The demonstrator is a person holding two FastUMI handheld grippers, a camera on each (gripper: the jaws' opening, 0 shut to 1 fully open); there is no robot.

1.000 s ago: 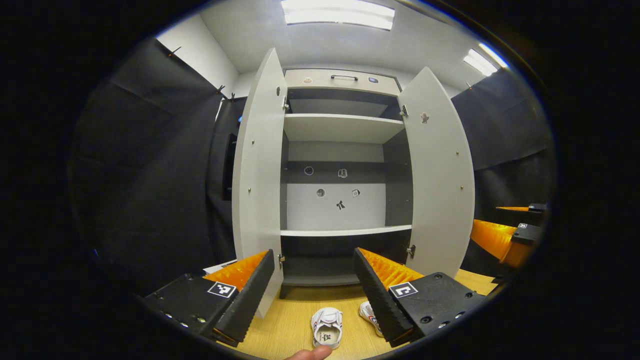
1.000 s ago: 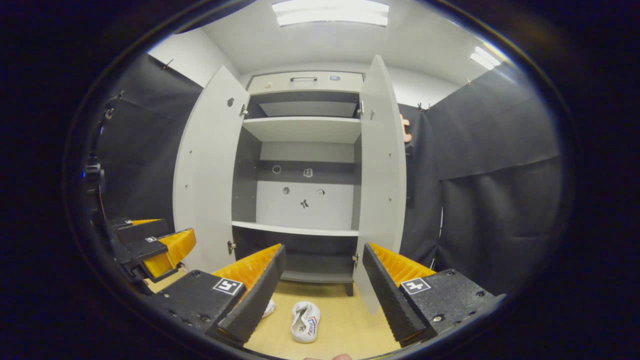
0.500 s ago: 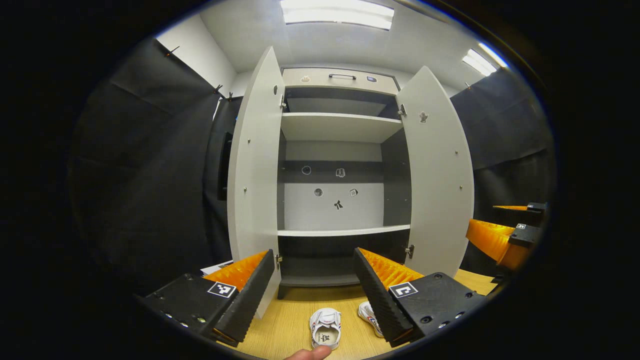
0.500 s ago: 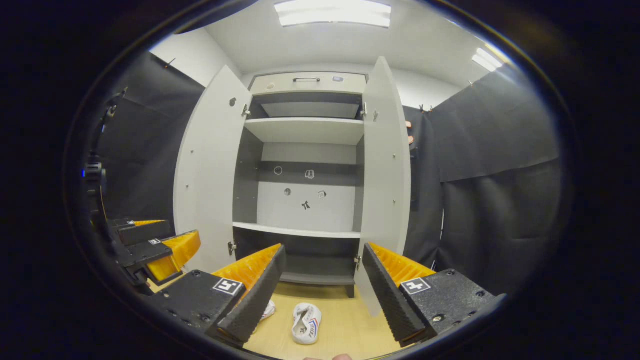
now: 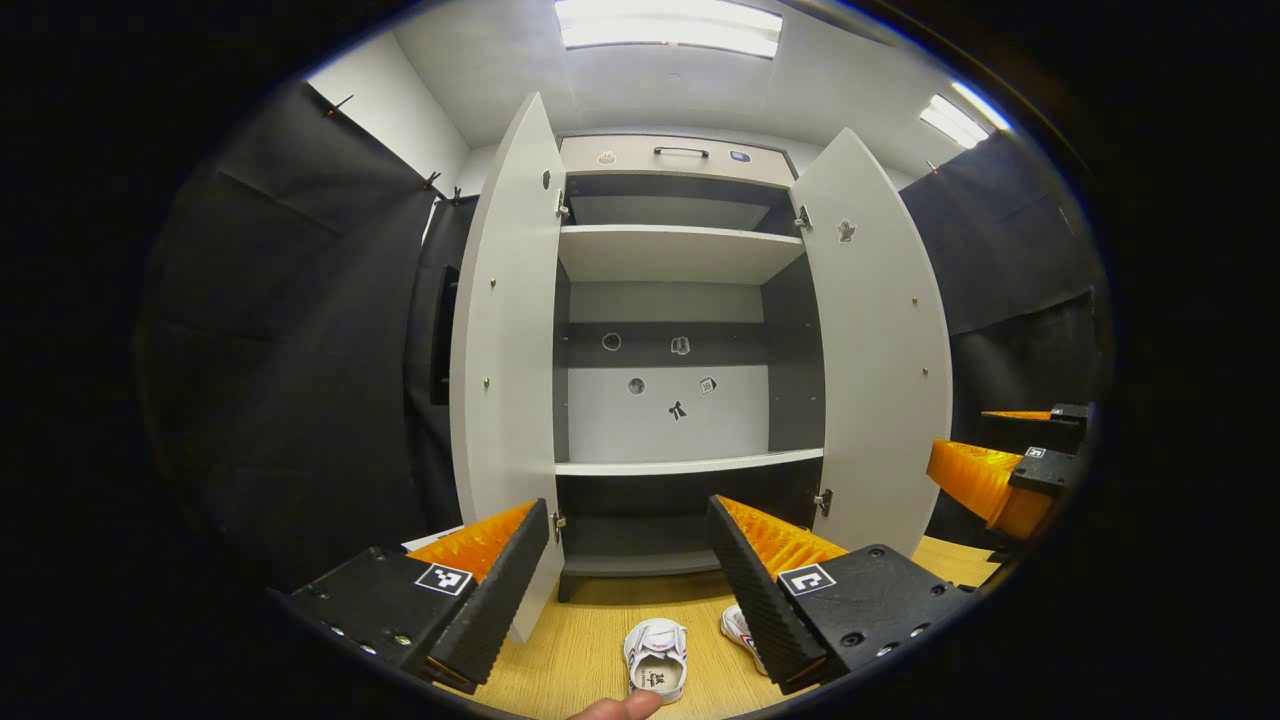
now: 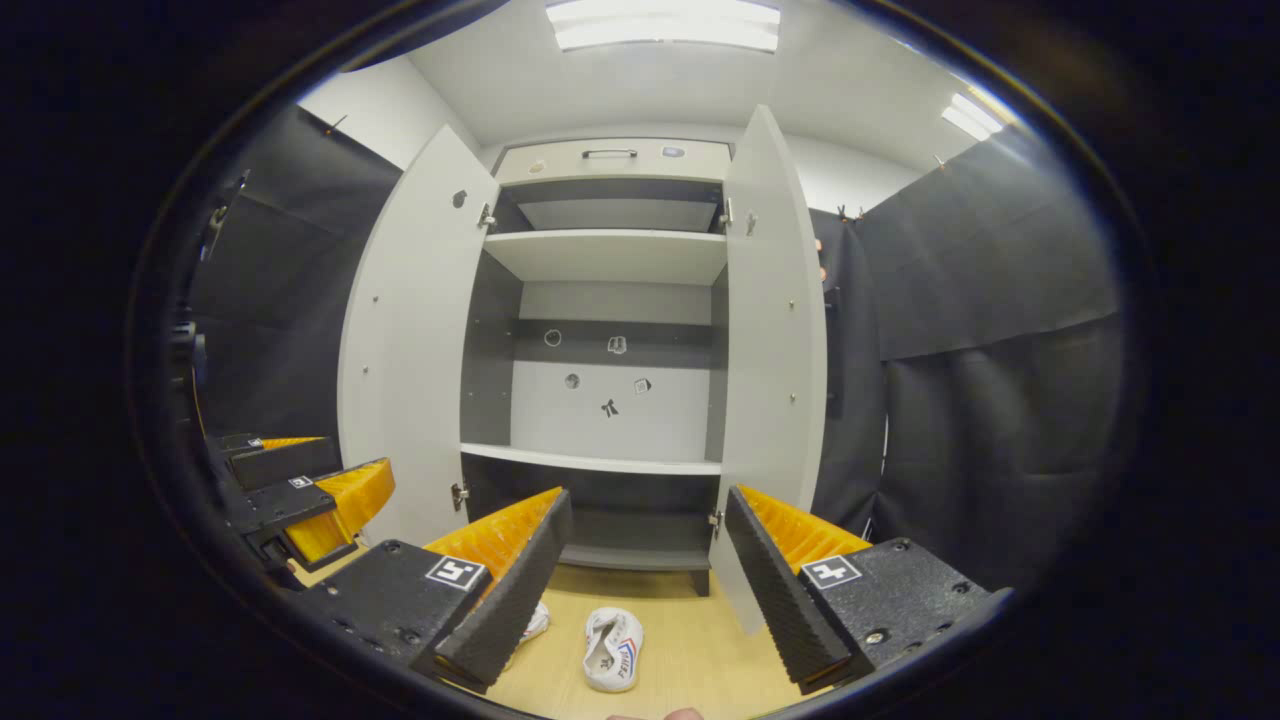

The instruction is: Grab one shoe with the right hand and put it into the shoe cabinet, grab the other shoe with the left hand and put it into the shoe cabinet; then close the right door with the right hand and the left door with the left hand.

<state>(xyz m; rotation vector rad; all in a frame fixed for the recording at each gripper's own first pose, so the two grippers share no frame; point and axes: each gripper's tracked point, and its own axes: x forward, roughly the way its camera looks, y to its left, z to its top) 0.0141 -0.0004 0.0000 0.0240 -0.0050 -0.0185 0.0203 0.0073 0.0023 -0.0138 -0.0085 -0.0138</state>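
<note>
A white shoe cabinet (image 5: 690, 255) (image 6: 610, 255) stands ahead with both doors swung wide and bare shelves. Two small white shoes lie on the wooden floor in front of it. In the left gripper view one shoe (image 5: 656, 659) sits low between my fingers and the other shoe (image 5: 735, 626) peeks out beside the right finger. In the right gripper view one shoe (image 6: 612, 648) lies between the fingers and the second shoe (image 6: 533, 623) is half hidden behind the left finger. My left gripper (image 5: 628, 530) and right gripper (image 6: 648, 520) are both open, high above the shoes, holding nothing.
The left door (image 5: 505, 340) and right door (image 5: 880, 340) stick out toward me. Black cloth walls close in both sides. The wooden floor (image 6: 690, 650) runs up to the cabinet's base. A fingertip (image 5: 617, 708) shows at the bottom edge.
Both views have crept slightly closer to the cabinet, so the doors look a little larger. The shoes have not moved and both grippers stay open.
</note>
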